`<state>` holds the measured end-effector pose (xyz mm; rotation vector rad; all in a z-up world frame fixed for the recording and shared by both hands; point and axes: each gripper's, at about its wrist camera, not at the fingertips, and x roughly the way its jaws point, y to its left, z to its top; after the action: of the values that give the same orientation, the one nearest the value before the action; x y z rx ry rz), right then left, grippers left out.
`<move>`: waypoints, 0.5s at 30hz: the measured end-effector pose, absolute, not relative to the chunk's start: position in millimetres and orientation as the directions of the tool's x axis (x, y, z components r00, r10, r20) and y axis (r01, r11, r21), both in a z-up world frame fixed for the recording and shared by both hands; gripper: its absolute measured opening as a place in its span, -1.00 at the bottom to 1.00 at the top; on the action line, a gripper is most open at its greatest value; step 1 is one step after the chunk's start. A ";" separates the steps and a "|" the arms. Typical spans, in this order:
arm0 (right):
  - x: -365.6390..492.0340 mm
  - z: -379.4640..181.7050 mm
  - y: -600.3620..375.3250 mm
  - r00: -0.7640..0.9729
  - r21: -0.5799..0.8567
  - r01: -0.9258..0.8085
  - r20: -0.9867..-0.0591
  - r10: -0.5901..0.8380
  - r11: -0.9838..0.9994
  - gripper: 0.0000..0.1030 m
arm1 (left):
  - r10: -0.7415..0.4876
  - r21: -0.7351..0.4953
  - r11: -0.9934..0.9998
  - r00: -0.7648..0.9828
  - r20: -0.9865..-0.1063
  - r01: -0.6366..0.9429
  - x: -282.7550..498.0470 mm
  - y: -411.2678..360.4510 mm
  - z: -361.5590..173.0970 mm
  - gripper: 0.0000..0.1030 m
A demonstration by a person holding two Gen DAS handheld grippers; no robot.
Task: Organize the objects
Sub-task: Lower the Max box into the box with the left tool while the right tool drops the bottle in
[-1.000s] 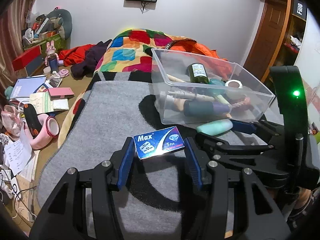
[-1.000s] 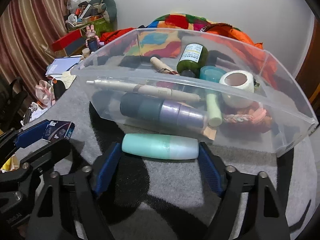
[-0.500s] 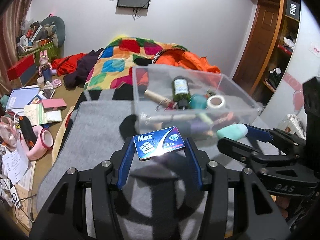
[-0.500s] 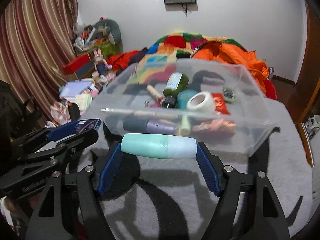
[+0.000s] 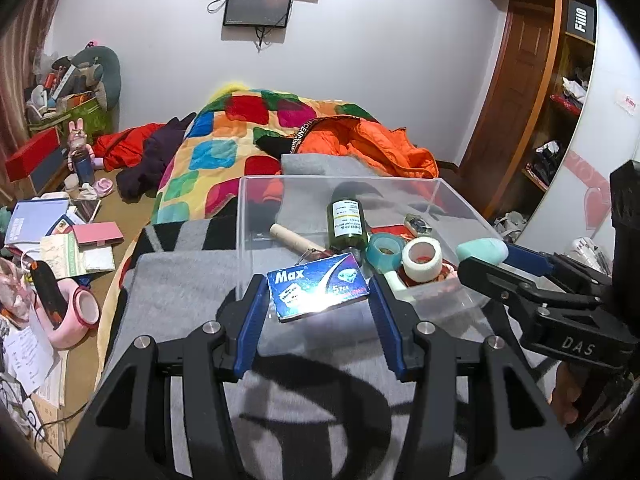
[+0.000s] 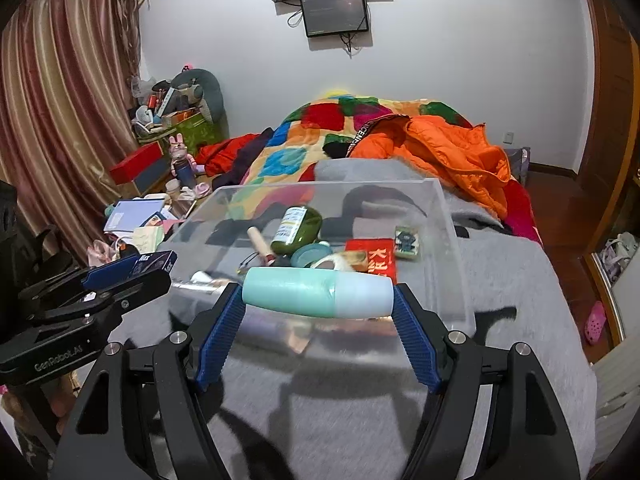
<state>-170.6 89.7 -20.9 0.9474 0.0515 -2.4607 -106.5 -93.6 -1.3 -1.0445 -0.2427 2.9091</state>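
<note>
So your left gripper [image 5: 318, 300] is clamped on the blue Max box [image 5: 318, 286], pads pressing both short ends, box held flat in front of the near wall of the clear bin [image 5: 256, 200]. Your right gripper [image 6: 318, 300] has the mint bottle [image 6: 318, 294] pinched end to end, lying sideways across the jaws, right at the bin's near edge. Both things are up off the grey blanket [image 5: 180, 280]. The bin sits on that blanket on the bed and already has a green bottle [image 5: 347, 222], a teal tape roll [image 5: 386, 248], a white tape roll [image 5: 422, 258], a wooden stick [image 5: 294, 240] and a red packet [image 6: 372, 262] in it
</note>
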 end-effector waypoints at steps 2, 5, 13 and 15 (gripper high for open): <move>-177.5 -23.2 87.5 -0.625 0.146 0.467 -0.643 -0.442 -0.872 0.38 | 0.091 -0.153 -0.988 -0.768 -0.634 0.009 -113.0 -91.9 -2.5 -0.02; -185.7 -28.7 84.3 -0.616 0.147 0.470 -0.652 -0.443 -0.871 0.38 | 0.093 -0.142 -0.990 -0.756 -0.648 0.000 -124.2 -89.1 -7.3 -0.02; -198.3 -38.1 80.8 -0.595 0.174 0.470 -0.662 -0.457 -0.865 0.39 | 0.105 -0.154 -0.988 -0.737 -0.667 -0.001 -140.8 -87.8 -19.3 0.05; -198.0 -38.1 81.8 -0.588 0.178 0.478 -0.663 -0.464 -0.860 0.40 | 0.119 -0.173 -0.985 -0.736 -0.666 -0.003 -140.6 -89.5 -18.9 0.14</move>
<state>-198.0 81.8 -38.1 0.9981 0.0254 -2.4081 -140.6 -89.5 -18.9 -1.1132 -0.2468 2.8567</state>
